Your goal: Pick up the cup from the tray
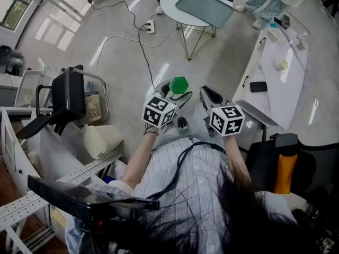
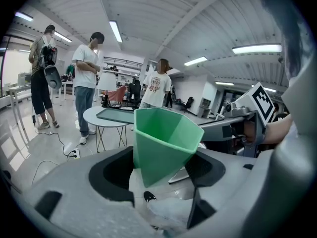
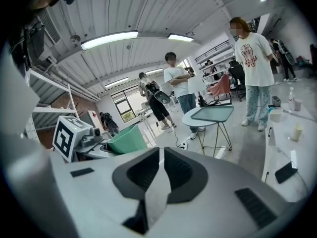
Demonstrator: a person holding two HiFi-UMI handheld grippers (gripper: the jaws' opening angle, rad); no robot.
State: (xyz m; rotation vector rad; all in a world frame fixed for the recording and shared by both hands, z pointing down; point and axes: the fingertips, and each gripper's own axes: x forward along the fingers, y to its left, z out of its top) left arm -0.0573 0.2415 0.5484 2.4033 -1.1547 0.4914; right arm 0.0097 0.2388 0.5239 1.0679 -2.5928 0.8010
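Observation:
A green faceted cup (image 1: 179, 84) is held out in the air over the floor, with my left gripper (image 1: 175, 95) shut on it. In the left gripper view the cup (image 2: 161, 140) stands upright between the jaws of that gripper (image 2: 161, 170), its open mouth up. My right gripper (image 1: 209, 95) is beside it to the right, jaws together and empty; in its own view the gripper (image 3: 161, 157) shows only a thin slit. The grey-green tray (image 1: 204, 7) lies on a round white table (image 1: 172, 1) farther ahead, with nothing on it.
A long white desk (image 1: 280, 83) with a black phone (image 1: 258, 87) stands to the right. A power strip (image 1: 151, 26) and cables lie on the floor near the round table. A black chair (image 1: 69, 94) is on the left. People stand beyond the table (image 2: 84, 83).

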